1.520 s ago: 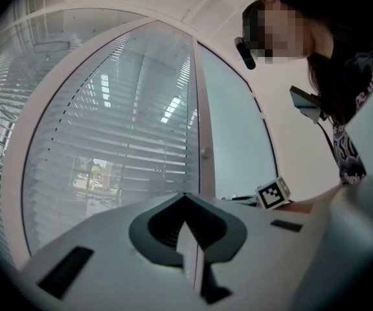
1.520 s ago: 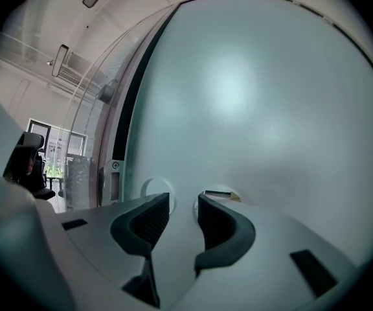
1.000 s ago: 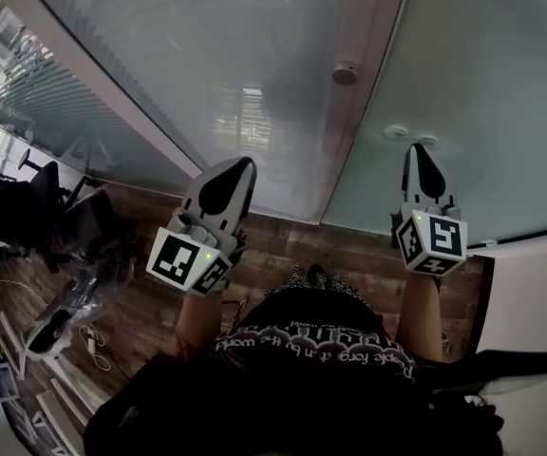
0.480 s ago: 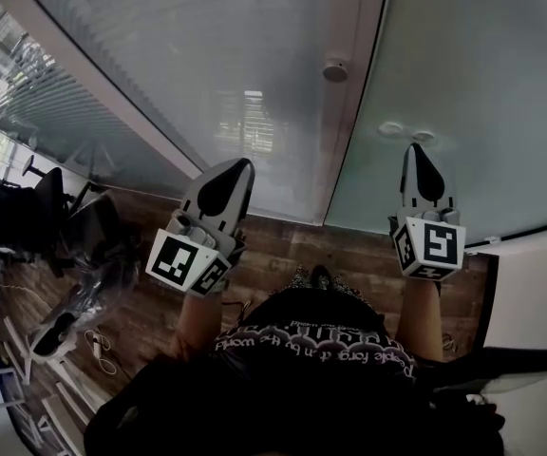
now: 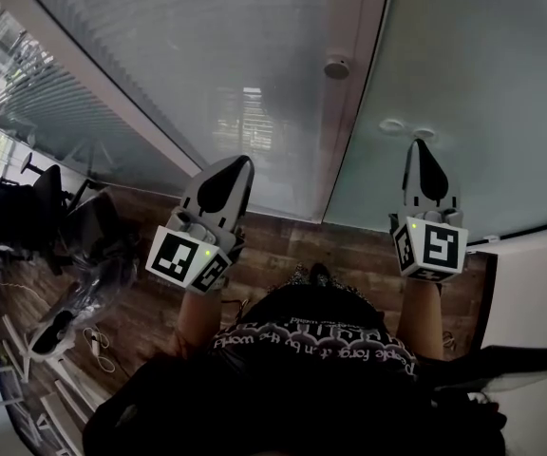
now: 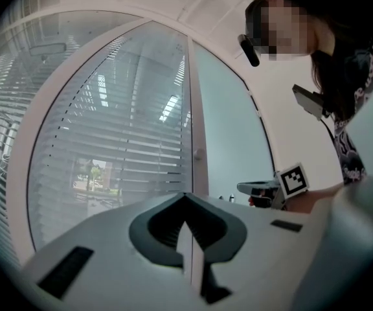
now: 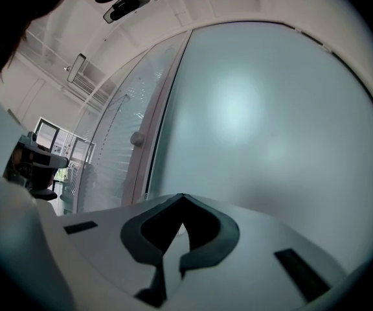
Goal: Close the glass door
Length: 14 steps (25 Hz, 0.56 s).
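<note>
The frosted glass door (image 5: 463, 84) fills the right of the head view, with two small round fittings (image 5: 394, 126) low on it. A pale frame post (image 5: 354, 112) with a round knob (image 5: 336, 66) separates it from a glass panel with blinds (image 5: 207, 74). My right gripper (image 5: 418, 144) points level at the door just beside the fittings; it is shut with nothing in it (image 7: 183, 197). The frosted pane (image 7: 271, 122) fills the right gripper view. My left gripper (image 5: 245, 161) points at the blinds panel and is shut and empty (image 6: 185, 196).
Dark office chairs (image 5: 17, 207) and a grey bundle with cables (image 5: 69, 312) sit on the wooden floor (image 5: 283, 240) to the left. A white wall (image 5: 539, 293) stands at the right. The person's dark shirt (image 5: 311, 350) fills the bottom of the head view.
The right gripper's marker cube has rolled a little and its tip has edged up against the door. The left gripper has kept still.
</note>
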Motion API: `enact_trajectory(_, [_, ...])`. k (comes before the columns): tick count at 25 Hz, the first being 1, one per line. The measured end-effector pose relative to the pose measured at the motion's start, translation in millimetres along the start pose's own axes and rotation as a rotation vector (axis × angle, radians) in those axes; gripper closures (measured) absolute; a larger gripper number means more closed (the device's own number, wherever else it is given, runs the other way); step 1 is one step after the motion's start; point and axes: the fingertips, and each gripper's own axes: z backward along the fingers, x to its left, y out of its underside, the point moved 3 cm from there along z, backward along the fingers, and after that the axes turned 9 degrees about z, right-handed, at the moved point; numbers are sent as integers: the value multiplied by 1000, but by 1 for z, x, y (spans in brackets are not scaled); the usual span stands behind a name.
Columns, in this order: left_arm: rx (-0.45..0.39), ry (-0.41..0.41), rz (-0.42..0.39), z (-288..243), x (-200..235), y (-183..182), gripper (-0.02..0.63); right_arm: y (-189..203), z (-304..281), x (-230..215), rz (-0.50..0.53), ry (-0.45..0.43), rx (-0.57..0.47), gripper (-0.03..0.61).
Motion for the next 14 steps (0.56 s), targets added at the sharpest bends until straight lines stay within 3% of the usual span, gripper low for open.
enact_trajectory(14, [1,-5,34,-7,13,5,612,0,-4,3,11,-2,12,575])
